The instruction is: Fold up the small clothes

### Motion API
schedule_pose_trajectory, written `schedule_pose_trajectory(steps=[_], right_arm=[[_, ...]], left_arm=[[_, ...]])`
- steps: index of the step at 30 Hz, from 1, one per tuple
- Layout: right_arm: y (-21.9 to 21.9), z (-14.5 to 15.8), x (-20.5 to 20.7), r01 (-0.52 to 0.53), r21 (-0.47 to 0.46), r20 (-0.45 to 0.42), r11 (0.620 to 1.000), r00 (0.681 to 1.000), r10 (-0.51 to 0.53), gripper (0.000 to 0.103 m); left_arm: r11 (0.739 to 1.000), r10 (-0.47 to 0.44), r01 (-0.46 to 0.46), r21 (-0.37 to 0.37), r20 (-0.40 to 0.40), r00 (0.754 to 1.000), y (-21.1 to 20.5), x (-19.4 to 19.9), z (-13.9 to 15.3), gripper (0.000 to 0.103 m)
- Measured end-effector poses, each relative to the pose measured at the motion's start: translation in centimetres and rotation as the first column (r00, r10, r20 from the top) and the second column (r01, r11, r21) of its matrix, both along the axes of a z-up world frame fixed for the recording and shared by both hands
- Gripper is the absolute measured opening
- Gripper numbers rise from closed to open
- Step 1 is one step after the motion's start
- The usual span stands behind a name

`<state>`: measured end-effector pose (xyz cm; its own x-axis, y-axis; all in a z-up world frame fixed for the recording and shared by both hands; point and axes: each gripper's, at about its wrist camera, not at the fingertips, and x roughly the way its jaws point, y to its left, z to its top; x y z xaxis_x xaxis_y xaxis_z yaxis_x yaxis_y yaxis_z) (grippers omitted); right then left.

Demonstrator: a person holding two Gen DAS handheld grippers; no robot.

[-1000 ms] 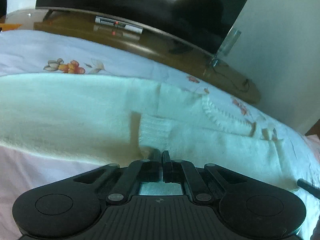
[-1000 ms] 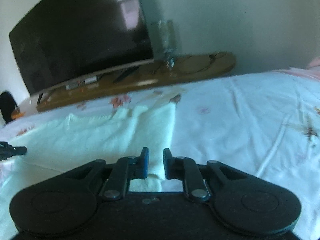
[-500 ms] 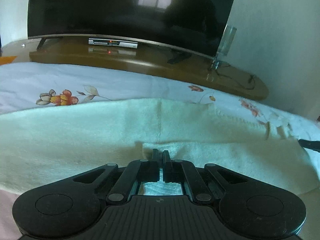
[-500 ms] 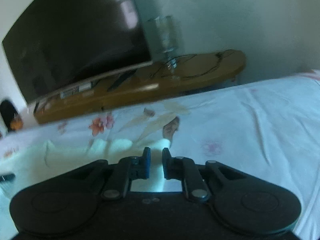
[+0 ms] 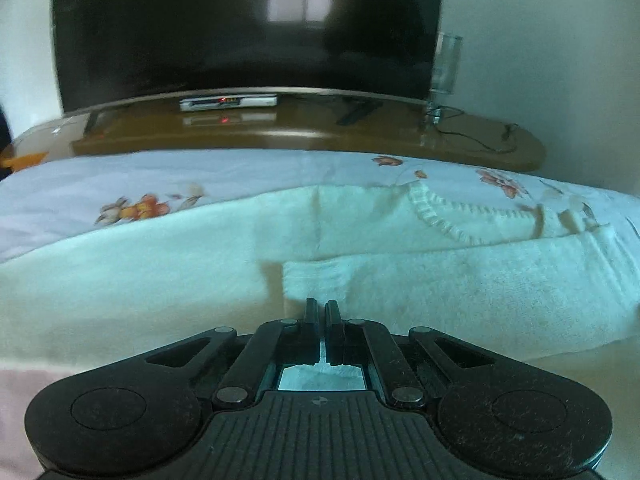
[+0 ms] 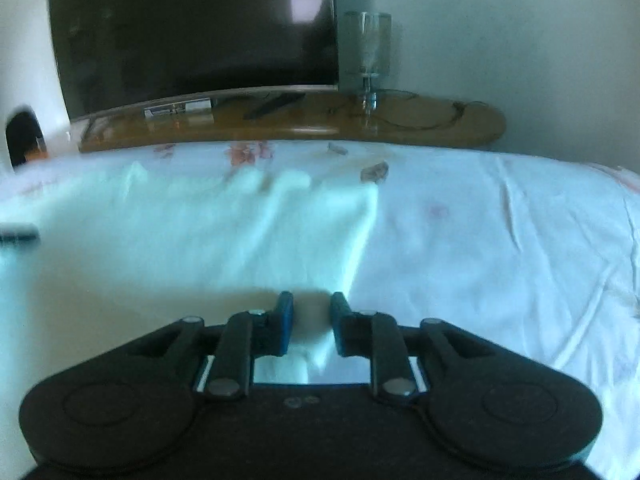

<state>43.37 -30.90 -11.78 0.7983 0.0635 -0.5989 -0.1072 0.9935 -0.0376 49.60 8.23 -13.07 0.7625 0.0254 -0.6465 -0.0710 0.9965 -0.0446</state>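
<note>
The white knit sweater [image 5: 168,280] lies on the bed [image 6: 500,240], its long axis along the bed's far edge. The left gripper [image 5: 321,307] pinches the folded sleeve cuff [image 5: 316,280]. The right gripper [image 6: 311,300] is opening, cloth between its jaws. Only the left view shows the ribbed neckline [image 5: 444,220].

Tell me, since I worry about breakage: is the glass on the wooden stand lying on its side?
No, the glass stands upright on the wooden stand, beside the television.
</note>
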Motion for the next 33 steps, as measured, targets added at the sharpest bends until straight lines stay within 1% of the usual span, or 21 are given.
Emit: schedule_pose_trajectory(steps=[1, 3, 6, 8, 9, 10, 13, 15, 16, 17, 18, 21, 24, 25, 27, 28, 29, 30, 31, 32, 33], right_arm=[[0.1, 0.2, -0.8, 0.023, -0.01, 0.009, 1.0, 1.0, -0.022, 0.027], [-0.2, 0.9, -2.5, 0.068, 0.047, 0.021, 0.997, 0.997, -0.069, 0.027], [-0.1, 1.5, -4.4, 0.09, 0.068, 0.022, 0.994, 0.996, -0.091, 0.028], [0.1, 1.8, -5.8, 0.099, 0.089, 0.014, 0.991, 0.995, -0.101, 0.028], [0.0, 2.0, -6.2, 0.103, 0.091, 0.009, 0.991, 0.995, -0.104, 0.028], [0.3, 2.1, -6.6, 0.105, 0.093, 0.004, 0.99, 0.994, -0.105, 0.029], [1.1, 2.4, -7.5, 0.112, 0.112, -0.01, 0.987, 0.994, -0.111, 0.029], [2.1, 2.6, -7.9, 0.117, 0.119, -0.015, 0.986, 0.993, -0.116, 0.029], [2.5, 2.8, -7.8, 0.118, 0.124, -0.018, 0.985, 0.993, -0.116, 0.029], [2.9, 3.0, -7.7, 0.117, 0.13, -0.021, 0.985, 0.993, -0.115, 0.029], [3.4, 3.1, -7.8, 0.117, 0.13, -0.02, 0.985, 0.993, -0.116, 0.029], [4.7, 3.9, -7.8, 0.116, 0.121, -0.008, 0.986, 0.993, -0.116, 0.029], [5.9, 4.6, -7.9, 0.109, 0.111, 0.0, 0.988, 0.994, -0.109, 0.03], [6.3, 4.8, -7.9, 0.106, 0.108, 0.003, 0.989, 0.994, -0.107, 0.03], [6.8, 5.1, -8.0, 0.102, 0.108, 0.01, 0.989, 0.995, -0.103, 0.031], [6.9, 5.2, -8.0, 0.102, 0.111, 0.01, 0.988, 0.995, -0.104, 0.031], [6.9, 5.3, -7.9, 0.106, 0.115, 0.009, 0.988, 0.994, -0.107, 0.031], [6.9, 5.3, -7.8, 0.112, 0.119, 0.011, 0.987, 0.993, -0.114, 0.031], [6.9, 5.3, -7.8, 0.118, 0.126, 0.012, 0.985, 0.993, -0.121, 0.032], [6.7, 5.3, -7.7, 0.131, 0.14, 0.01, 0.981, 0.991, -0.134, 0.032], [6.6, 5.2, -7.8, 0.142, 0.153, 0.005, 0.978, 0.989, -0.145, 0.032]], left_arm=[[1.0, 0.011, -0.011, -0.026, -0.001, 1.0, 0.4, -0.7, 0.5, 0.003], [0.995, 0.036, -0.033, -0.097, 0.024, 0.999, 2.2, -3.3, 1.1, 0.003], [0.978, 0.134, -0.125, -0.168, 0.044, 0.99, 7.3, -7.7, 1.4, 0.003], [0.946, 0.247, -0.234, -0.224, 0.032, 0.968, 12.1, -10.3, 1.0, 0.003], [0.921, 0.304, -0.289, -0.26, 0.018, 0.952, 14.3, -11.4, 0.7, 0.003], [0.882, 0.369, -0.348, -0.318, 0.004, 0.93, 16.9, -12.6, 0.4, 0.003], [0.742, 0.512, -0.464, -0.484, -0.039, 0.858, 23.3, -15.2, -0.7, 0.003], [0.653, 0.585, -0.511, -0.56, -0.056, 0.809, 26.7, -16.6, -1.3, 0.006], [0.619, 0.608, -0.524, -0.585, -0.066, 0.791, 28.0, -17.0, -1.7, 0.031], [0.587, 0.632, -0.515, -0.625, -0.044, 0.774, 29.1, -17.6, -2.0, 0.057], [0.578, 0.639, -0.496, -0.648, -0.019, 0.769, 29.9, -17.8, -2.2, 0.062], [0.562, 0.635, -0.48, -0.673, -0.019, 0.772, 31.6, -17.1, -2.6, 0.062], [0.523, 0.659, -0.478, -0.705, -0.02, 0.752, 32.9, -16.8, -3.2, 0.062], [0.517, 0.663, -0.48, -0.709, -0.023, 0.748, 33.4, -16.5, -3.3, 0.062], [0.521, 0.664, -0.479, -0.707, -0.018, 0.747, 33.9, -16.0, -3.3, 0.062], [0.525, 0.664, -0.482, -0.701, -0.018, 0.748, 34.1, -15.6, -3.4, 0.058], [0.53, 0.667, -0.5, -0.685, -0.028, 0.745, 34.1, -15.3, -3.3, 0.043], [0.539, 0.67, -0.523, -0.66, -0.041, 0.742, 34.3, -14.9, -3.3, 0.033], [0.547, 0.672, -0.543, -0.637, -0.053, 0.739, 34.5, -14.4, -3.4, 0.01], [0.554, 0.669, -0.553, -0.623, -0.062, 0.74, 34.8, -14.1, -3.4, 0.003], [0.578, 0.66, -0.553, -0.6, -0.055, 0.749, 34.8, -13.8, -3.0, 0.003]])
